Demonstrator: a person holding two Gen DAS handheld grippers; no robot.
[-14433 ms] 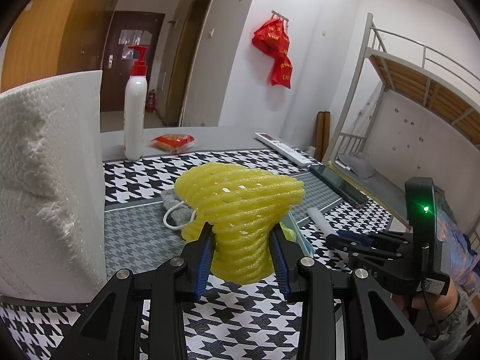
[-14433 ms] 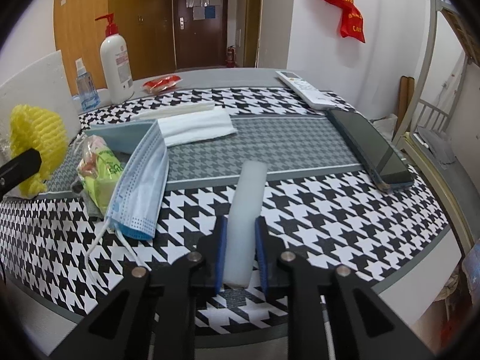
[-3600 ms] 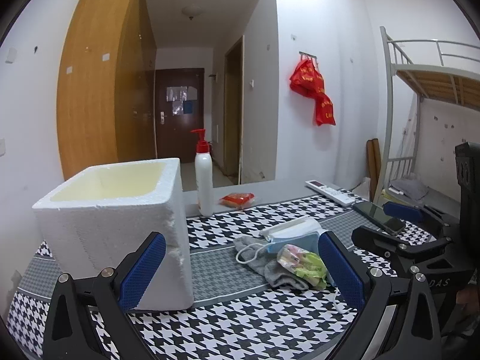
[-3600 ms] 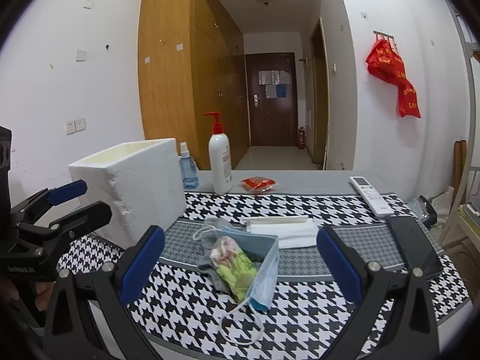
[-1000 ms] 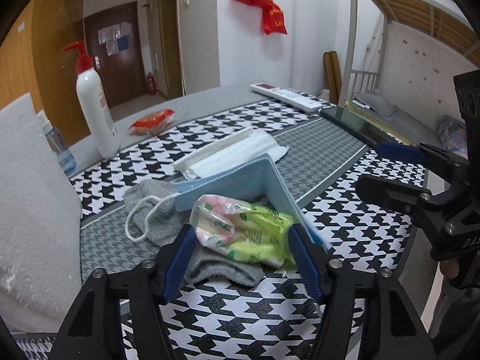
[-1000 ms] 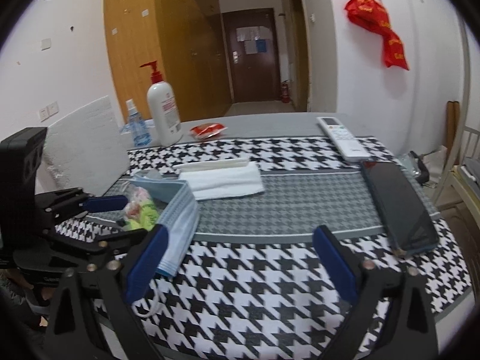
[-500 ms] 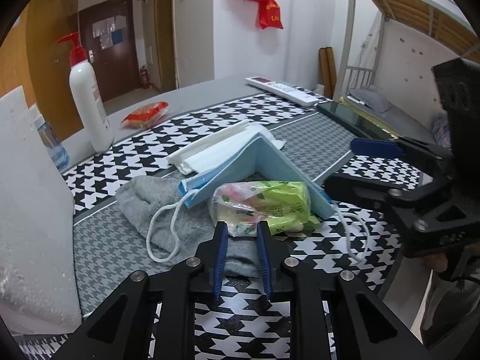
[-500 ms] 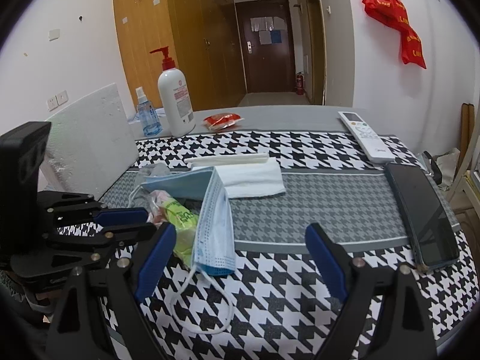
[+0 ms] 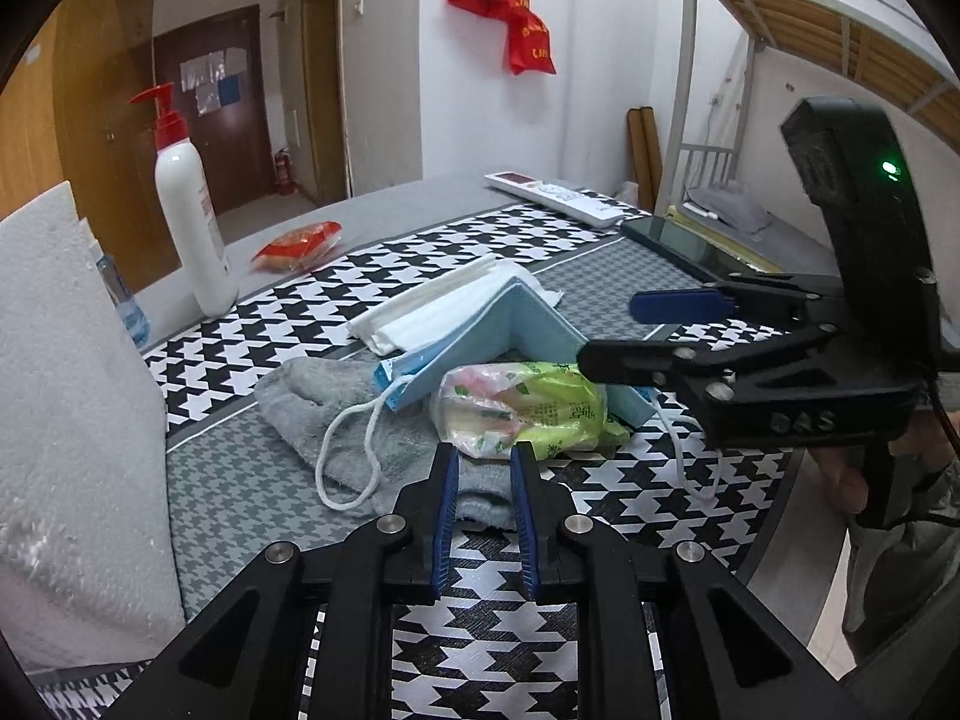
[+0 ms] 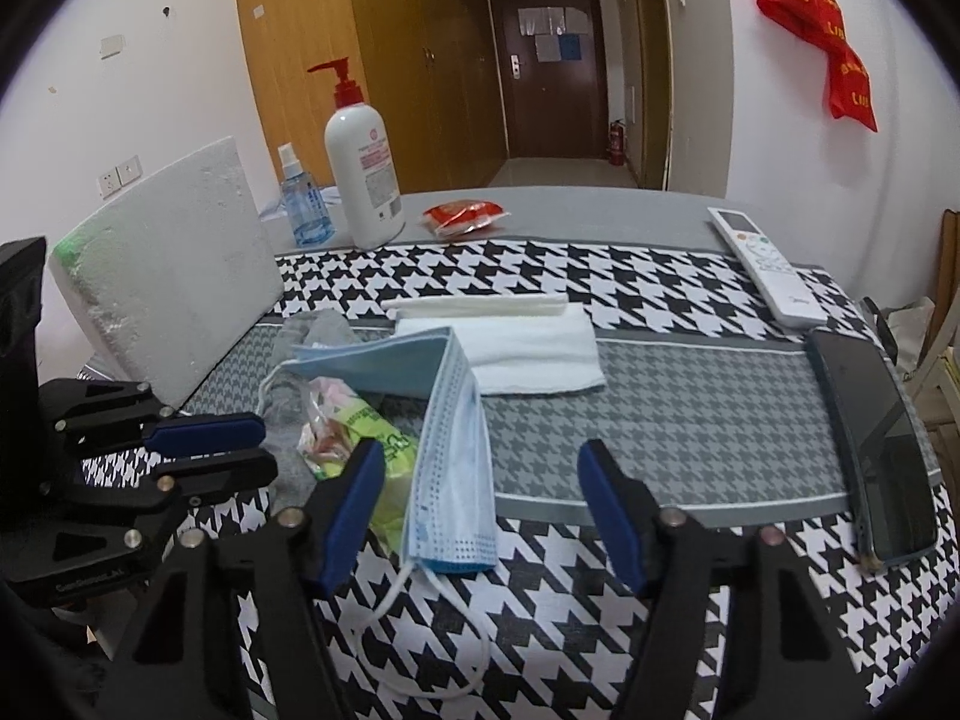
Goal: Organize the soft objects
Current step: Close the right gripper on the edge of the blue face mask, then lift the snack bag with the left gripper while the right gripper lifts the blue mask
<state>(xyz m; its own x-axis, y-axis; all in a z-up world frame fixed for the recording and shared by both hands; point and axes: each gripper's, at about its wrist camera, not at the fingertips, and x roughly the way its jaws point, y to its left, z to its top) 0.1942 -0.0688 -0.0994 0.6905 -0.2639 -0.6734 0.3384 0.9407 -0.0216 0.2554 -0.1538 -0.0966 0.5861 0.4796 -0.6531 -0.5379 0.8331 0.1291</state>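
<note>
While the left gripper (image 9: 483, 465) pinches the grey sock (image 9: 336, 414), right jaws close.

We can't read the pump bottle (image 10: 363, 174) label; foam box (image 9: 66, 420) cut off at left edge; grey sock (image 9: 336, 414) partly hidden under mask (image 9: 510, 330) and packet (image 9: 528, 414).

White walls (image 10: 180, 60), tall wooden wardrobe (image 10: 384, 60), dark brown door (image 10: 552, 60) down the hallway. Metal bunk bed (image 9: 780, 30) on one side, red bags (image 9: 510, 6) hanging on a wall hook.
</note>
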